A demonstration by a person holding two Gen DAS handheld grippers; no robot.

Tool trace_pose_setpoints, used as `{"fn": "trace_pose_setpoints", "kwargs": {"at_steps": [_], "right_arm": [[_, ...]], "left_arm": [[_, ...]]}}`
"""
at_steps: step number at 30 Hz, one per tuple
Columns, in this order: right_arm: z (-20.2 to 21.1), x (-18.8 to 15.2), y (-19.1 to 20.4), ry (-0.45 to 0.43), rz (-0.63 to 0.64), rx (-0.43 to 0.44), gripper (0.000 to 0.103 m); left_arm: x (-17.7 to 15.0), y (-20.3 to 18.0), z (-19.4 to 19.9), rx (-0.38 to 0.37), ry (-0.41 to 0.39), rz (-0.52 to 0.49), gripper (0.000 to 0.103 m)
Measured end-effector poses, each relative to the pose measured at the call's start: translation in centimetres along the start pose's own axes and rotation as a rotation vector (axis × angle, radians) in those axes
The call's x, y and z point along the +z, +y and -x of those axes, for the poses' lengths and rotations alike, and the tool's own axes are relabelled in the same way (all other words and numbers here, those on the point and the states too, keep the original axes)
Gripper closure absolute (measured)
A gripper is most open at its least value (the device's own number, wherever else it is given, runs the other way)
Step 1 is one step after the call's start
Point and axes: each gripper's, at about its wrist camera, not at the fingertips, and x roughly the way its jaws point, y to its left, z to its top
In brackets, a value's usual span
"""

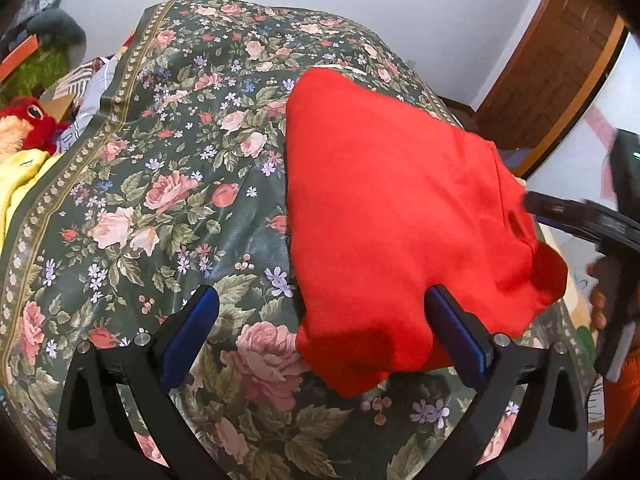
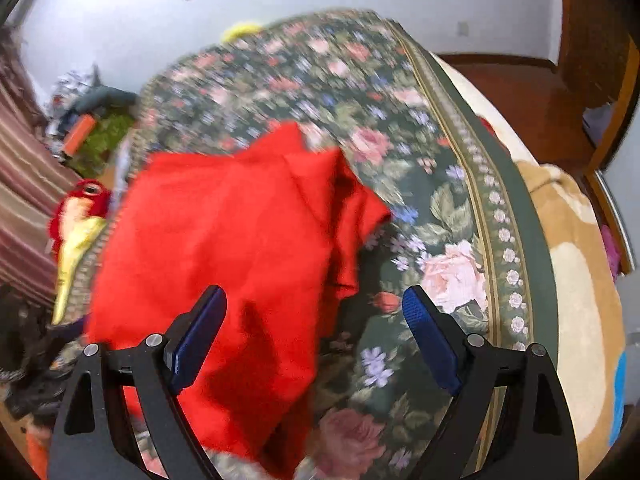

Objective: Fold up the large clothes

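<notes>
Underneath, a floral bedspread (image 1: 168, 200) beneath the red garment (image 1: 392, 208).

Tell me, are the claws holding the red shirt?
No. Both the left claw and right claw are wide open; the red garment lies loose on the floral cloth.
</notes>
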Motion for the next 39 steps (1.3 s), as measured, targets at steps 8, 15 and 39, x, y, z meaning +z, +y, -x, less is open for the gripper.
{"fn": "trace_pose_setpoints", "kwargs": {"at_steps": [8,15,39], "right_arm": [[-1.6,-0.6,-1.8,0.068,0.019,-0.036,0.015],[1.2,-0.5,-1.0,0.053,0.042,0.048,0.013],[-6.0,1.3,-1.2,0.185,-0.097,0.298,0.011]], "left_arm": [[-1.3,0.6,-0.1,-0.024,0.047,-0.006,0.0],[0.2,1.0,1.4,-0.04,0.032,0.026,0.0],[5.9,3.2,-8.2,-0.393,0.235,0.31,0.0]]}}
